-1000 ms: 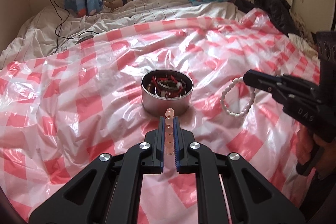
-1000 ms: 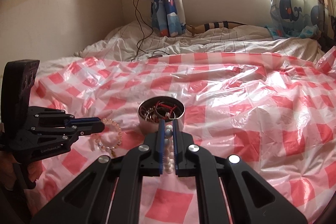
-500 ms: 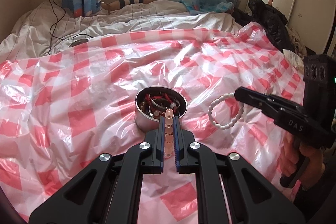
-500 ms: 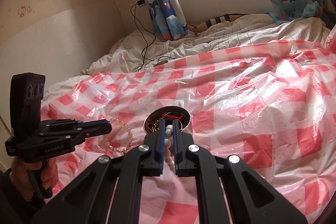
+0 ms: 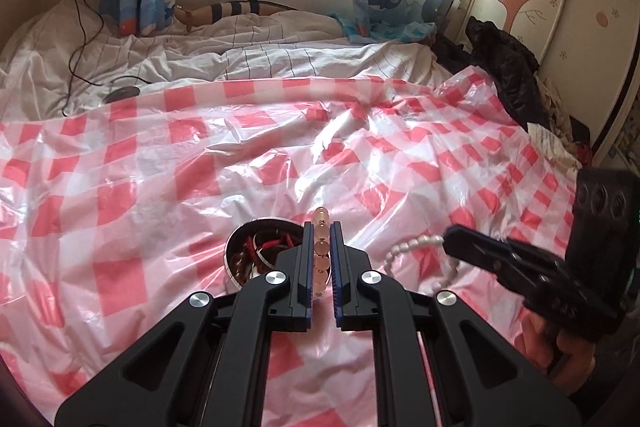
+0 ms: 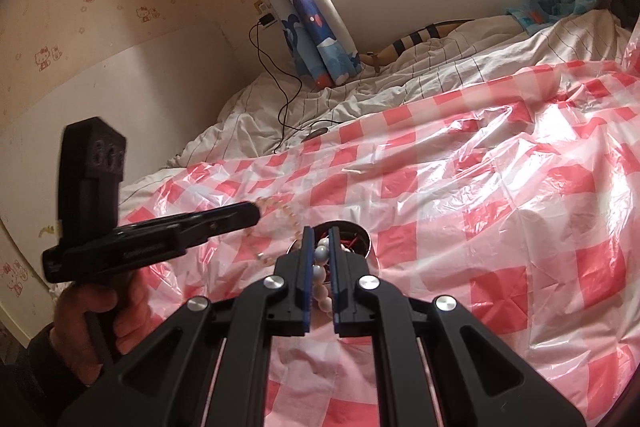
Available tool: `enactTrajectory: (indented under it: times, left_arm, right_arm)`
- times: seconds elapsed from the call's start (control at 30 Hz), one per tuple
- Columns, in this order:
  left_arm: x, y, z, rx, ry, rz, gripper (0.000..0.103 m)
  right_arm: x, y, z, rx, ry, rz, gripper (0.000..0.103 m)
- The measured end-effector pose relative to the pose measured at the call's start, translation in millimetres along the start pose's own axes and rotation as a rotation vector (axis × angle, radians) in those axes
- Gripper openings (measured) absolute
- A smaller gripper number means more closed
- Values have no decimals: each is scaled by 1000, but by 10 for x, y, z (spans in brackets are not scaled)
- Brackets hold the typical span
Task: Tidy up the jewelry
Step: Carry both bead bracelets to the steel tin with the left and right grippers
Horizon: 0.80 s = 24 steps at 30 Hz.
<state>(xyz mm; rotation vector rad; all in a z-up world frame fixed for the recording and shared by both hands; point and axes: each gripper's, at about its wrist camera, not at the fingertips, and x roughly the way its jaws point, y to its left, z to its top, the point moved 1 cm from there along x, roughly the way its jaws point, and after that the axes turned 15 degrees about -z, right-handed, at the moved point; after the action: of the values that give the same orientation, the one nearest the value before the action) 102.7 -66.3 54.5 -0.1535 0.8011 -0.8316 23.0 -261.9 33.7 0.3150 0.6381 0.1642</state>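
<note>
Two claws clenched: left claw [image 5: 321, 259] grips pink bracelet [image 5: 321, 247], right claw [image 6: 321, 259] white bracelet [image 6: 322, 277], near tin [image 5: 244, 259]; dangling loops could snag its rim.

In the left wrist view, the left gripper [image 5: 322, 263] covers the near right part of the metal tin [image 5: 256, 255], so much of the jewelry inside is hidden, and what shows is too tangled and small to name. The right gripper [image 5: 450, 241] is blurred and hides part of the white bead bracelet [image 5: 412, 247]. In the right wrist view, the pink bead bracelet [image 6: 286, 217] is smeared, its beads indistinct.
</note>
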Motion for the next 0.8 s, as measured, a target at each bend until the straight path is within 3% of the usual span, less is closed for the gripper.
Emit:
enactTrajectory:
  times: [0.17,0.33,0.37,0.43,0.5,0.53,0.67,0.8]
  left_arm:
    - [225,184,-9,-69,14,-36,7]
    - [572,453,-136,-67,127,143,8]
    - [574,500,-157,-80,134,149,9]
    - [488,558,-188,-111,122,118,16]
    - [383,605,-191,-130,98,124,41]
    - [334,624,-187,-143,84,120,44]
    - [59,683,-172,-169,30,128,48]
    - [-190,751,-242,-200,-10,137,52]
  right_arm:
    - [73,-28,73,13,7,14,8]
    - [221,23,150,9,24,37,8]
    - [256,41,165,10,28,46,8]
    - [339,87,199,12,39,63,8]
    - [412,144,220,10,49,80,8]
    - [459,186,234,9,56,91,8]
    - [496,295,277,-14,59,90,8]
    - [604,210,127,-124,201,-63,8]
